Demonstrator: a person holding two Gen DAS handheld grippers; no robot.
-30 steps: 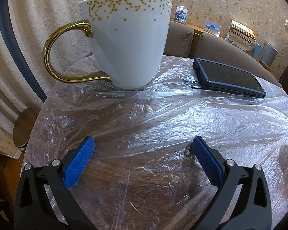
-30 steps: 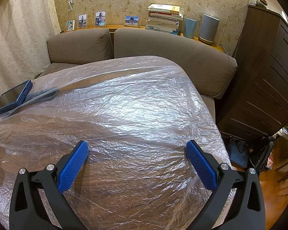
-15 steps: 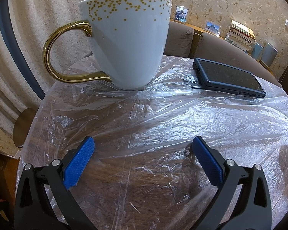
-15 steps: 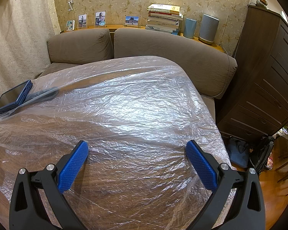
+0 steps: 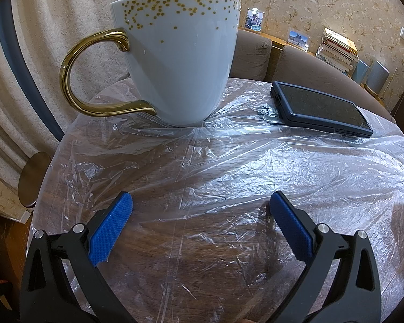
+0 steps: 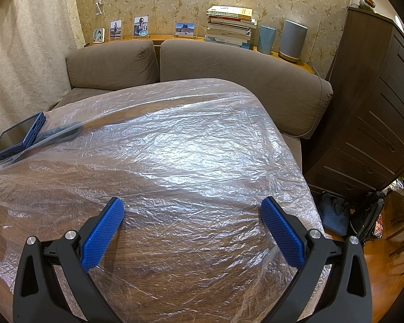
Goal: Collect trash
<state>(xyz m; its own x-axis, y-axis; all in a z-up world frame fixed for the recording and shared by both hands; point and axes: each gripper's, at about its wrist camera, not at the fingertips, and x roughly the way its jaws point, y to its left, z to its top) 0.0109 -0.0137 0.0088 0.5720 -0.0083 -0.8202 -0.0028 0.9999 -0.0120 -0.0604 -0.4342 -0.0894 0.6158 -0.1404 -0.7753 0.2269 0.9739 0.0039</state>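
Note:
A crinkled clear plastic sheet [image 5: 229, 167] covers the dark wooden table [image 6: 153, 274] from edge to edge. On it, in the left wrist view, stands a white cup [image 5: 175, 62] with gold dots and a gold handle, straight ahead of my left gripper [image 5: 200, 202], which is open and empty above the sheet. A dark blue tablet [image 5: 320, 107] lies flat to the cup's right. My right gripper [image 6: 192, 207] hangs open and empty over the sheet [image 6: 180, 156] near the table's right side. The tablet [image 6: 16, 140] shows at the far left there.
A brown sofa [image 6: 229, 67] wraps the table's far side. Behind it a shelf carries photo frames [image 6: 141, 27], a book stack [image 6: 229, 27] and two speakers [image 6: 292, 39]. A dark wooden cabinet [image 6: 377, 107] stands right, with bags [image 6: 336, 212] on the floor. A round stool [image 5: 32, 180] stands left.

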